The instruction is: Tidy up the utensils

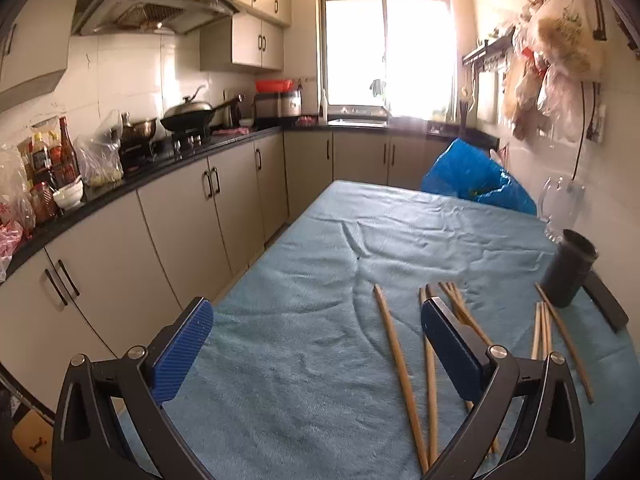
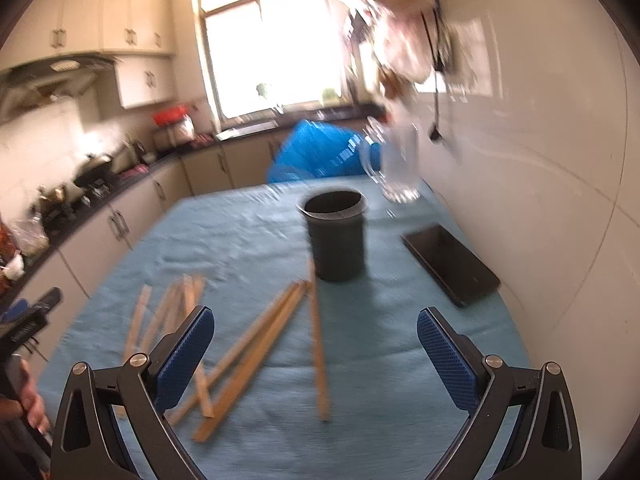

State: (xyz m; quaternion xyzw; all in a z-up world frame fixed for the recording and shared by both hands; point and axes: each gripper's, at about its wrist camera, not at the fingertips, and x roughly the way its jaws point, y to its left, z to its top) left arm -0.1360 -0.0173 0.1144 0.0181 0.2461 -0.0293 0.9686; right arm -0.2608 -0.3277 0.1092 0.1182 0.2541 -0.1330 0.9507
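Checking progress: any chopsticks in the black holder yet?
No: the black holder looks empty inside, and the chopsticks all lie on the blue cloth.

Home kitchen: range hood, wok, cabinets.

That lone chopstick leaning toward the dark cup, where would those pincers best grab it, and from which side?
Probably near its middle, coming straight down from above. The chopstick lies flat on the blue cloth, its far tip by the dark cup, clear of the others. The open right gripper should straddle its narrow width, fingers either side.
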